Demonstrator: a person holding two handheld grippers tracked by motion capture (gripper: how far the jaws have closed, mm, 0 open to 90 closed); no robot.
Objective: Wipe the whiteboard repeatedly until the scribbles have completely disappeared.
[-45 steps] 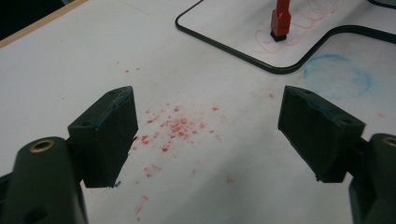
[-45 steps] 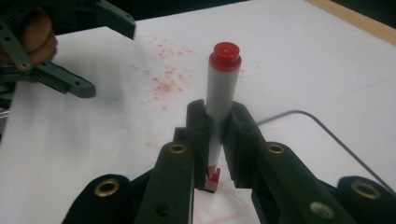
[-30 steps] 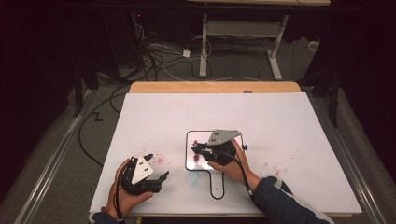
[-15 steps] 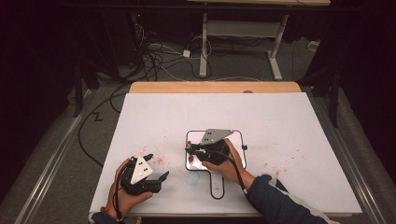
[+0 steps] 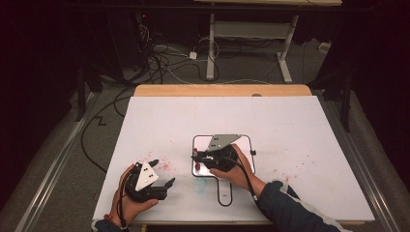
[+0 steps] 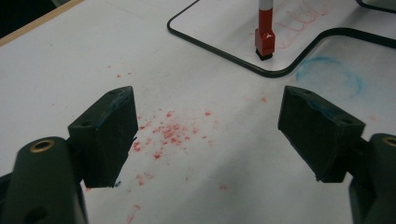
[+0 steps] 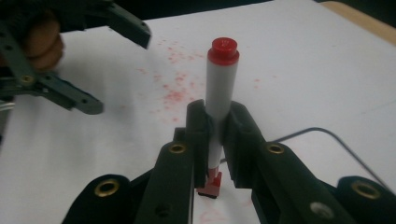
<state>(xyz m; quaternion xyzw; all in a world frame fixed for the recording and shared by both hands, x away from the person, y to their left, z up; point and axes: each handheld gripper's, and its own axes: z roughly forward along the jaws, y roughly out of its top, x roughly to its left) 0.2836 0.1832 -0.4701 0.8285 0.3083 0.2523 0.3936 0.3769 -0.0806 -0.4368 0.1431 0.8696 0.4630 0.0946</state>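
Moved: right tool has crept a little left and nearer across the board compared with a second ago, carrying the marker with it — a small shift; the hand itself sits almost where it was.
Unmoved: left tool lies at the near left of the bench, in the same spot as in both earlier high views.
Right tool: clamped on the marker, pads squeezing the white barrel on both sides; the red end cap stands above the jaws.
Marker: upright, its red tip down on the board's near left part, as the left gripper view shows.
Trace: faint red strokes lie on the board just beside the tip — they look like writing in progress.
Left tool: jaws wide apart and gripping nothing, hovering low over red specks on the bench, well clear of the board.
Other marks: a blue smear sits just off the board's near edge.
Meaning: the small slide with the tip down reads as one more stroke — drawing seems under way, not finished.
Next, as a guess: further short strokes, with light pressure so the tip does not skid.
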